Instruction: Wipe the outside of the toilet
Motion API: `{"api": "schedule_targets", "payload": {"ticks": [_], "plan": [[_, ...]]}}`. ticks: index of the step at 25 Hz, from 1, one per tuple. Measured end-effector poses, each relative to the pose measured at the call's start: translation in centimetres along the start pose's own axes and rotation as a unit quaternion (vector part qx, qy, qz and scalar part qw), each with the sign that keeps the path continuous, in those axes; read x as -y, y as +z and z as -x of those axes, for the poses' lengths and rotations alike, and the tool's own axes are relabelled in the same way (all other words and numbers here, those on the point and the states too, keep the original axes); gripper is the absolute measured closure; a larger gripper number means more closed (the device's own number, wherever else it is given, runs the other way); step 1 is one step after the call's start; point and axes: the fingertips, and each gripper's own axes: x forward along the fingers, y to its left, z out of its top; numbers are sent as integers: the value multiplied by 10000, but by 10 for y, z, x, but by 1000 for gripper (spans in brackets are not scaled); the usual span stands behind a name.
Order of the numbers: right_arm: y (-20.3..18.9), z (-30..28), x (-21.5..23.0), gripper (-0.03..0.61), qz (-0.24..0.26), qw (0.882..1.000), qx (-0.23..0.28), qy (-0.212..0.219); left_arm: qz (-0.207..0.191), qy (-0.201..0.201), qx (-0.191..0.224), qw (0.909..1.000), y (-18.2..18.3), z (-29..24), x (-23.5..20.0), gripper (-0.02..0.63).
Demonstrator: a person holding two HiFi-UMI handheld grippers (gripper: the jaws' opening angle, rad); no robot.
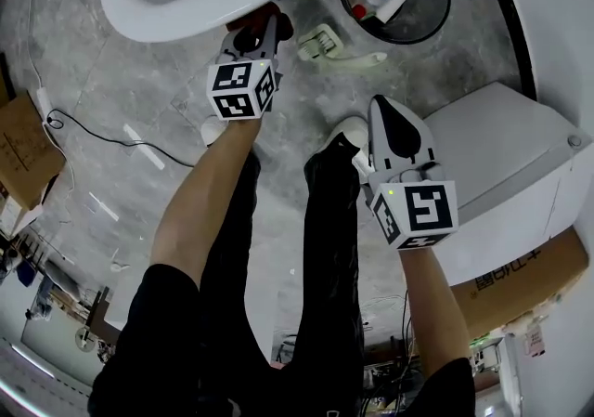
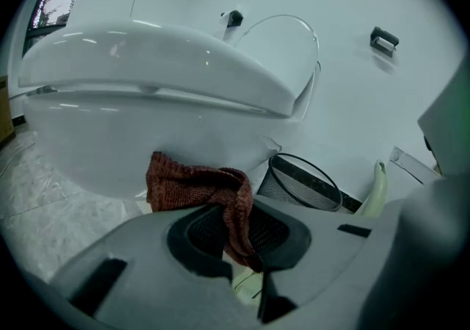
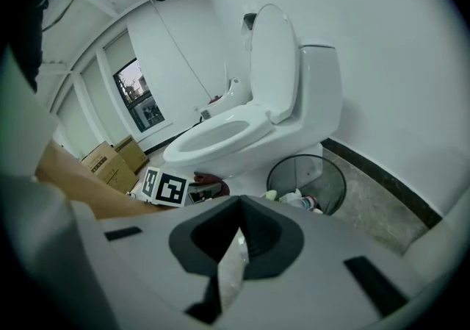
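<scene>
One fold of the rust-red knitted cloth (image 2: 194, 185) is sitting clenched in the left gripper (image 1: 263, 30), pressing under the white ceramic toilet bowl (image 2: 147, 64), so friction is probably threatening to tug it free, while the right gripper (image 1: 382, 109) is hanging closed and empty, well apart.

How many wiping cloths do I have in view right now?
1: the red cloth, pinched in the left claw by the outside of the toilet bowl. The right claw holds none; others may be hidden.

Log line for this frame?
left gripper: shut on cloth, against toilet bowl underside | right gripper: shut, empty, clear of toilet
</scene>
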Motion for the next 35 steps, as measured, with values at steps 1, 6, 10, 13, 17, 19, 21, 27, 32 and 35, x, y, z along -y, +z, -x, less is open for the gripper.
{"api": "schedule_targets", "payload": {"ticks": [1,6,10,13,17,19,21,27,32,35], "plan": [[0,3,6,577,-23,10000,8,-22,-20,-48,-6,10000,2,-5,8,561],[2,14,29,577,-126,9999,34,-109,-121,-327,0,9994,18,-31,48,561],[2,20,43,577,-196,9997,50,-166,-189,-519,-47,9985,27,-52,73,562],[0,25,52,577,-252,9994,51,-232,-408,-787,-73,9960,38,-66,93,562],[0,30,55,577,-334,9989,57,-315,-736,-1082,-203,9912,39,-64,106,561],[5,30,53,577,-361,9987,100,-341,-948,-1248,-293,9872,38,-51,108,561],[11,31,48,577,-397,9985,141,-364,-1180,-1449,-400,9816,35,-31,111,561],[51,41,9,577,-249,9988,248,-333,-1544,-1872,-471,9690,49,55,114,561],[102,63,-38,577,-193,9987,336,-329,-1603,-1874,-328,9686,104,134,107,561],[138,80,-72,577,67,9986,432,-305,-1487,-1725,-250,9734,145,179,95,561]]}}
